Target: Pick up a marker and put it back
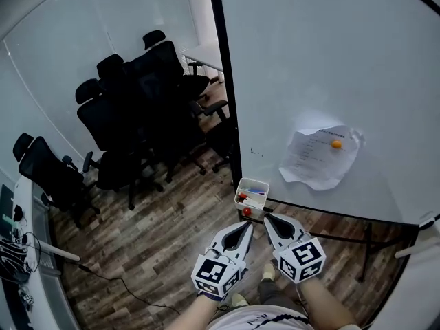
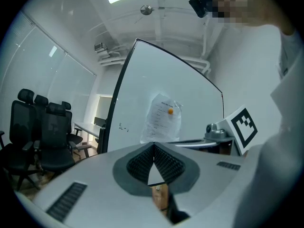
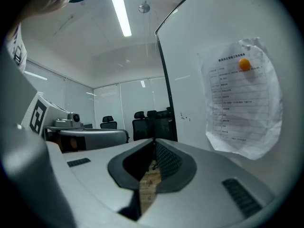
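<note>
Markers point(image 1: 251, 197) sit in the tray point(image 1: 255, 182) at the whiteboard's point(image 1: 309, 67) lower-left corner, too small to separate. Left gripper point(image 1: 247, 225) and right gripper point(image 1: 268, 219) are just below the tray, jaws together, empty. Wood floor point(image 1: 158, 246) and black chairs point(image 1: 130, 108) lie left of the whiteboard.

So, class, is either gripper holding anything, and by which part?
Nothing is held: the left gripper and right gripper both have jaws together, empty.

- We see the whiteboard point(image 1: 330, 60) at right, with a paper sheet point(image 1: 317, 163) on it and a magnet point(image 1: 336, 144) on the sheet.
- A box point(image 1: 253, 181) holding markers point(image 1: 251, 198) sits at the board's lower left corner.
- Office chairs point(image 1: 130, 115) cluster left of the board, on the floor point(image 1: 158, 239).
- The left gripper point(image 1: 245, 228) and right gripper point(image 1: 269, 221) lie side by side just before the box.
</note>
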`<action>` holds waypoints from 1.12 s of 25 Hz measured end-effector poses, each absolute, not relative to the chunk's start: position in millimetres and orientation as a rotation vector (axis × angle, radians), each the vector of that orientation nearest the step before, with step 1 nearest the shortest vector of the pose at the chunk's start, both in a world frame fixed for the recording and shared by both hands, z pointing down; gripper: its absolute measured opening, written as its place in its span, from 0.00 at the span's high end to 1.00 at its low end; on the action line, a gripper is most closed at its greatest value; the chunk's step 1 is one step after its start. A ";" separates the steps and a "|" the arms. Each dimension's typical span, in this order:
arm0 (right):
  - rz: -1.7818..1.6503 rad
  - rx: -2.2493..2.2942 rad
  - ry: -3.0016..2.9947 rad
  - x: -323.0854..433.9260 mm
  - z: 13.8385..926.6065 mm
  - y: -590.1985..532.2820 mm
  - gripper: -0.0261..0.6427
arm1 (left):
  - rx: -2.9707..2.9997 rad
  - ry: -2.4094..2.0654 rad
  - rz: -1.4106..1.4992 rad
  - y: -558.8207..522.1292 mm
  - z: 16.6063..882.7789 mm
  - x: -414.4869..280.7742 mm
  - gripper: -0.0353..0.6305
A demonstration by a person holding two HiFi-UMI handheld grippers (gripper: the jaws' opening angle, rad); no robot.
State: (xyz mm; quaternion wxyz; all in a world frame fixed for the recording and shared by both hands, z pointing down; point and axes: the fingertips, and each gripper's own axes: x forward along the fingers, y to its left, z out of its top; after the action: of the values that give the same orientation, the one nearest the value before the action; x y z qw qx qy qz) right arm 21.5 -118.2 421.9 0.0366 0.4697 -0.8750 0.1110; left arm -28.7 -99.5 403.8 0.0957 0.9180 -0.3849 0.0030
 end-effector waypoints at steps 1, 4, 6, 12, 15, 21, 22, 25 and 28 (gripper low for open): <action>0.337 1.445 -2.691 19.9 419.0 -115.8 0.93 | 2.722 -1.141 0.010 -97.9 402.1 -30.5 0.93; 0.319 1.455 -2.703 17.1 409.6 -109.7 0.93 | 2.727 -1.143 0.005 -92.9 396.0 -34.7 0.93; 0.310 1.457 -2.711 16.2 405.2 -105.7 0.94 | 2.733 -1.145 -0.007 -89.2 391.6 -36.1 0.93; 0.255 1.444 -2.719 8.2 391.5 -96.0 0.94 | 2.757 -1.147 -0.030 -79.9 376.8 -39.9 0.93; 0.240 1.437 -2.719 6.4 389.0 -93.5 0.94 | 2.759 -1.145 -0.029 -77.8 375.8 -39.5 0.93; 0.228 1.439 -2.716 7.6 384.2 -90.4 0.94 | 2.773 -1.141 -0.035 -75.4 370.1 -37.2 0.93; 0.227 1.439 -2.716 7.7 383.8 -90.5 0.94 | 2.773 -1.141 -0.035 -75.5 369.5 -37.1 0.93; 0.227 1.437 -2.715 8.1 384.4 -91.6 0.94 | 2.774 -1.142 -0.034 -76.7 369.9 -36.6 0.93; 0.228 1.436 -2.713 9.3 385.5 -93.3 0.94 | 2.773 -1.144 -0.031 -78.1 370.9 -35.6 0.93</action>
State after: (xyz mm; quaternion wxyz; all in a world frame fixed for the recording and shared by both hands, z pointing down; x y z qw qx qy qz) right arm 9.3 -93.3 385.5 0.0316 0.4664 -0.8809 0.0739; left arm -35.6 -78.1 370.9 0.0707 0.9221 -0.3804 -0.0103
